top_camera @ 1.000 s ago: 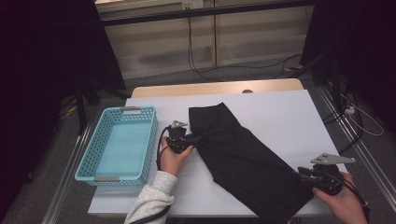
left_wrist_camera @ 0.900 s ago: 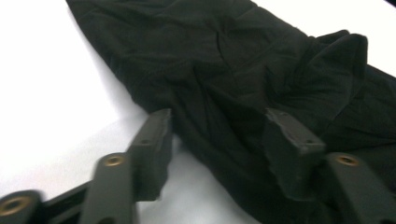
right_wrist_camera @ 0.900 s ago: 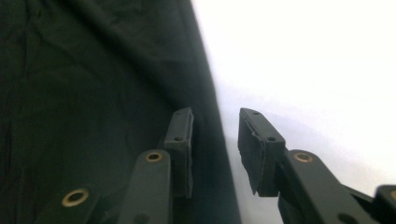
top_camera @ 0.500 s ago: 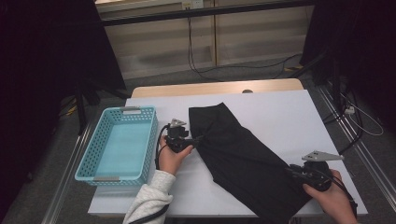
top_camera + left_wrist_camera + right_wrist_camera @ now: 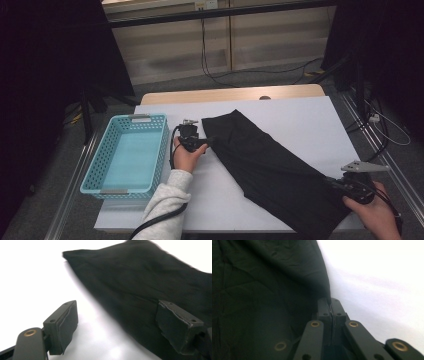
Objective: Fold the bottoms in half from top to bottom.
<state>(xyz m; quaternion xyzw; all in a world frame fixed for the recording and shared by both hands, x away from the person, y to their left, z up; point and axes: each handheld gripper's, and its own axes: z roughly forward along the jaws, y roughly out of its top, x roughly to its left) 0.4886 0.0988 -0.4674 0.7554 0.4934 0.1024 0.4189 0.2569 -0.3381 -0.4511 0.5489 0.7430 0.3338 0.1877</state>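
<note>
Two claws | left claw (image 5: pixel 209 142) spread, opening | right claw (image 5: pixel 334 183) pinching black cloth (image 5: pixel 270 170) | white table (image 5: pixel 300 120)

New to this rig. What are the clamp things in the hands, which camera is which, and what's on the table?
No robot arm here: a person holds a two-jaw gripper in each hand. The high view looks down from above the person's side of the table. The other two pictures come from cameras riding on the grippers, looking along their black jaws.

On the white table lie a black cloth, folded into a long strip, and an empty turquoise basket to its left.

The left gripper sits at the cloth's far end; its jaws have just been opening and stand wide apart, with the cloth's edge lying between them, unpinched. The right gripper has just closed and pinches the cloth's near corner.
</note>
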